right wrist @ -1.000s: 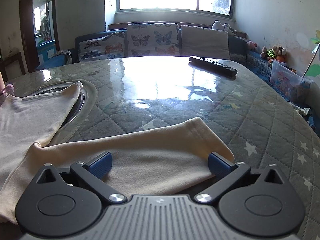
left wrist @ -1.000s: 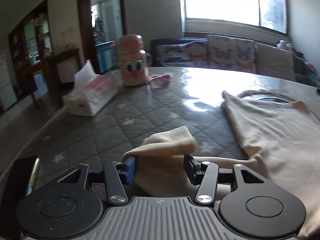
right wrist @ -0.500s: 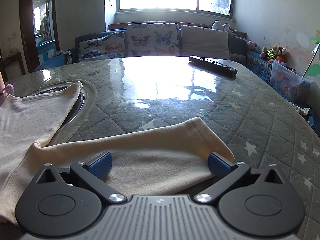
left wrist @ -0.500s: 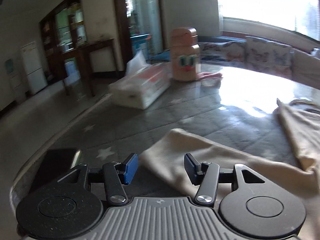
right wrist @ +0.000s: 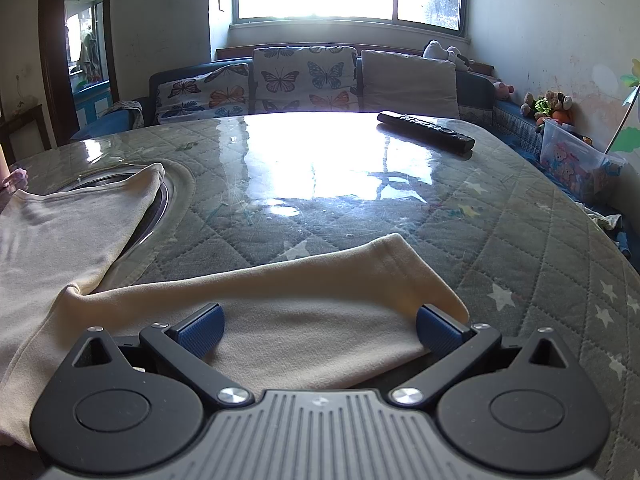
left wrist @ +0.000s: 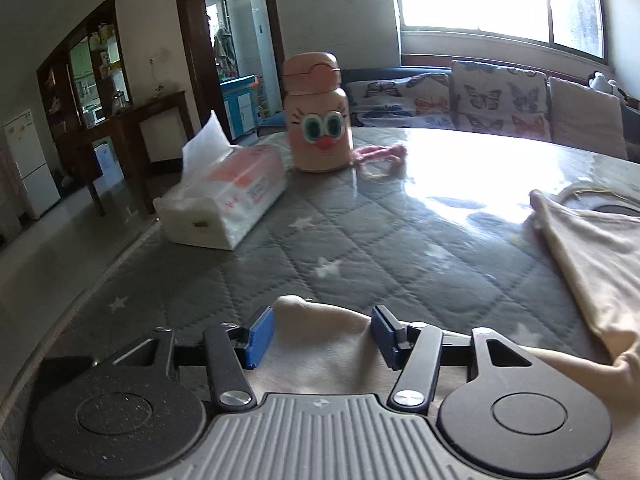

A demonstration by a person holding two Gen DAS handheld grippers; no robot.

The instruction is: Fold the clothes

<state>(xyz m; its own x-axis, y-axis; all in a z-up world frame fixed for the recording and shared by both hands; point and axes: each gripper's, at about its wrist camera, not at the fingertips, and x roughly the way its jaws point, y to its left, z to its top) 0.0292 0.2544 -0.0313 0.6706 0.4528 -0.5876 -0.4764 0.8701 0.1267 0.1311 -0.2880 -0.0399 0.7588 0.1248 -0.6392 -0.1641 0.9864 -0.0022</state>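
A cream long-sleeved shirt (left wrist: 592,248) lies spread on the quilted grey table (left wrist: 360,248). In the left wrist view its left sleeve end (left wrist: 320,332) lies flat between the blue pads of my left gripper (left wrist: 322,334), which stands open just over it. In the right wrist view the other sleeve (right wrist: 312,304) stretches across the table, its cuff (right wrist: 424,276) at the right. My right gripper (right wrist: 318,328) hangs wide open over that sleeve, pads apart on either side. The shirt's body (right wrist: 60,232) lies to the left.
A tissue box (left wrist: 224,200), a pink cartoon bottle (left wrist: 318,116) and a pink cord (left wrist: 380,152) stand at the table's far left. A black remote (right wrist: 426,130) lies at the far right. A sofa with butterfly cushions (right wrist: 308,80) runs behind the table.
The left sleeve, folded over a second ago, now lies flat. My left gripper swung left, then came back over the sleeve's tip. The right gripper has not moved.
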